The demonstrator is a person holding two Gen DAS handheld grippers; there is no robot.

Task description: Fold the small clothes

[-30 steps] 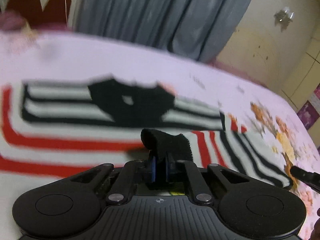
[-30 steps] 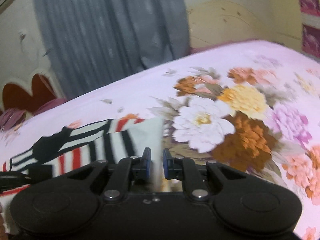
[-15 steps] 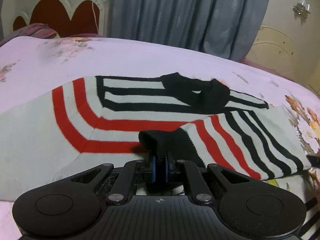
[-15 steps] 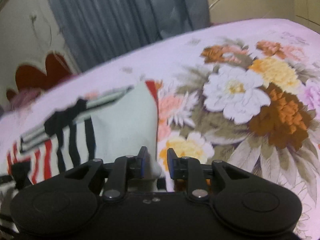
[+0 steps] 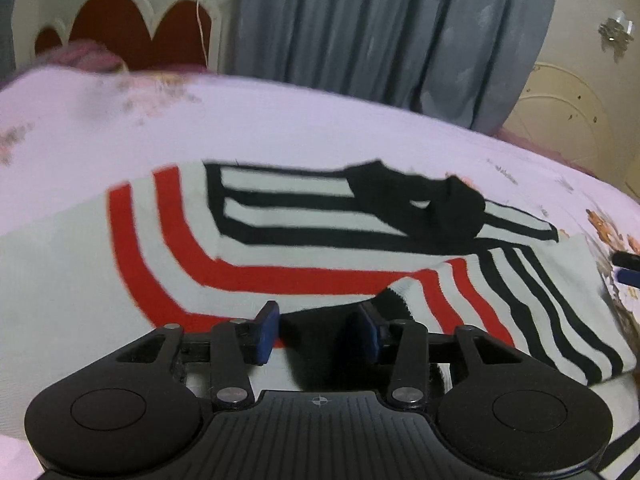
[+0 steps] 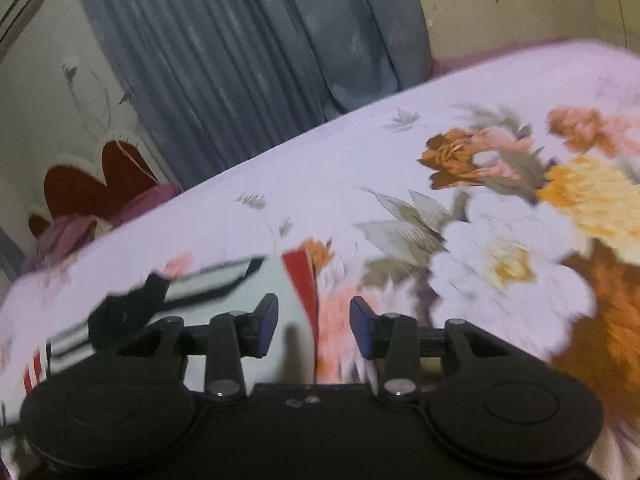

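Observation:
A small white sweater (image 5: 280,252) with red and black stripes and a black collar (image 5: 424,208) lies flat on the bed, one sleeve folded across its front. My left gripper (image 5: 316,330) is open just above the sleeve's black cuff (image 5: 320,320), which lies loose between the jaws. My right gripper (image 6: 314,326) is open over the sweater's right edge (image 6: 280,280), holding nothing. The right gripper's tips (image 5: 626,266) show at the far right of the left wrist view.
The bed has a lilac sheet (image 6: 320,168) with large printed flowers (image 6: 508,264) to the right of the sweater. A grey curtain (image 5: 380,24) hangs behind the bed. A red and cream headboard (image 5: 132,28) with a purple pillow (image 6: 72,232) is at the far left.
Both grippers have opened: the left let go of the black cuff, the right let go of the sweater's edge. The folded sleeve now rests on the sweater.

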